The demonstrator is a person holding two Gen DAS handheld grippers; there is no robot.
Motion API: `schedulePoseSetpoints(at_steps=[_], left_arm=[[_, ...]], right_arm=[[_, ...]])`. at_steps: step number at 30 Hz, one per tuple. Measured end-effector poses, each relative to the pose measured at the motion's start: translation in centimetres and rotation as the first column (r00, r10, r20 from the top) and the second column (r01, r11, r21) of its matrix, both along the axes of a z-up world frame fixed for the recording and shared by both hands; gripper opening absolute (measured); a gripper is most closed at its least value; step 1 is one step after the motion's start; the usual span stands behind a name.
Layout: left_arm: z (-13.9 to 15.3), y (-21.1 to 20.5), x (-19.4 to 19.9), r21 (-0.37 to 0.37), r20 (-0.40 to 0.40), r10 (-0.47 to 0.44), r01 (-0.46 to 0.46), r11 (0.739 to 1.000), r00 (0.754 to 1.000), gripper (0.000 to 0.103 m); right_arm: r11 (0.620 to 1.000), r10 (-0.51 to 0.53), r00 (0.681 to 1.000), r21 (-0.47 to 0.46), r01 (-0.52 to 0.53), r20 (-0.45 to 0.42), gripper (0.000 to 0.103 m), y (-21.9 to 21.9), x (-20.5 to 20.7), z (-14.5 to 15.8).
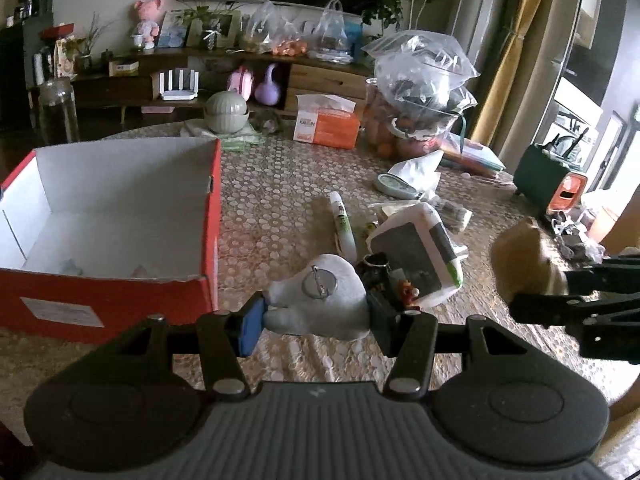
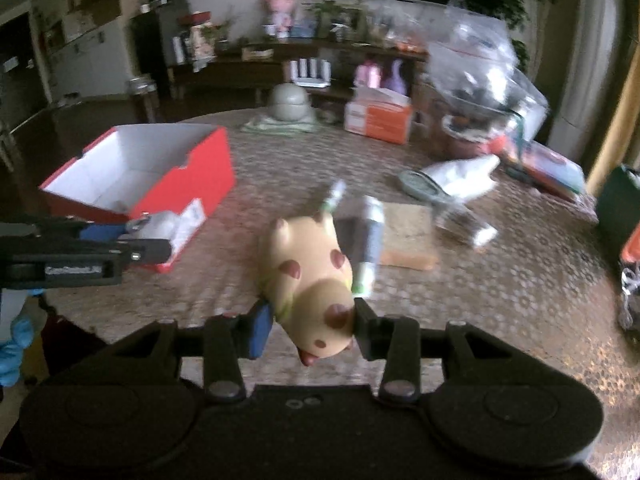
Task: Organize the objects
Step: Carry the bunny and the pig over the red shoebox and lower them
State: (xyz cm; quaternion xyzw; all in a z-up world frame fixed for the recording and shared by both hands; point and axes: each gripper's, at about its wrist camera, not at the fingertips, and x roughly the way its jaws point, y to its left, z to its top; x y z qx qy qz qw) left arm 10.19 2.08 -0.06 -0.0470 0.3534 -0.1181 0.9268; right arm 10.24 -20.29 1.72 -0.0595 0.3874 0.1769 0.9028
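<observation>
My left gripper (image 1: 316, 326) is shut on a grey plush toy (image 1: 320, 300) with a round metal pin, held just right of the open red box (image 1: 108, 304). It also shows in the right wrist view (image 2: 156, 236), at the left, beside the red box (image 2: 208, 168). My right gripper (image 2: 314, 326) is shut on a cream spotted animal toy (image 2: 312, 272) and holds it above the table. In the left wrist view that toy (image 1: 524, 256) is blurred at the right. A white tube (image 1: 344, 224) and a white-and-grey box (image 1: 420, 252) lie on the table ahead.
The table's patterned cloth (image 1: 272, 184) carries an orange tissue box (image 1: 326, 126), a grey-green pot (image 1: 226, 114), filled plastic bags (image 1: 424, 80), a small round clock (image 1: 394, 186) and a dark green container (image 1: 540, 180). A low cabinet (image 1: 200, 68) stands behind.
</observation>
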Motion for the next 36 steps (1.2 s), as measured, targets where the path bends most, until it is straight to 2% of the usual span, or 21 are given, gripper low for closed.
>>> schedulePoseSetpoints(at_steps=[6, 11, 19, 29, 36], left_arm=[[1.5, 2.1, -1.2, 0.023, 0.022, -0.005, 0.005, 1.0, 1.0, 0.054], [2.5, 4.4, -1.4, 0.034, 0.032, 0.026, -0.027, 0.999, 0.999, 0.054], [3.7, 8.2, -1.1, 0.07, 0.066, 0.079, -0.083, 0.994, 0.995, 0.054], [5.0, 12.8, 0.7, 0.116, 0.091, 0.152, -0.162, 0.98, 0.984, 0.054], [4.5, 15.7, 3.3, 0.156, 0.065, 0.182, -0.19, 0.969, 0.981, 0.054]], right_arm=[[0.997, 0.072, 0.997, -0.002, -0.072, 0.009, 0.042, 4.3, -0.7, 1.3], [0.991, 0.131, 0.99, -0.018, -0.13, 0.045, 0.042, 7.9, -0.7, 2.4], [0.984, 0.172, 0.981, -0.054, -0.168, 0.087, 0.042, 13.4, 0.9, 2.8], [0.974, 0.222, 0.971, -0.067, -0.217, 0.088, 0.042, 19.4, 3.2, 2.7], [0.966, 0.248, 0.967, -0.084, -0.243, 0.063, 0.042, 23.4, 5.1, 2.0]])
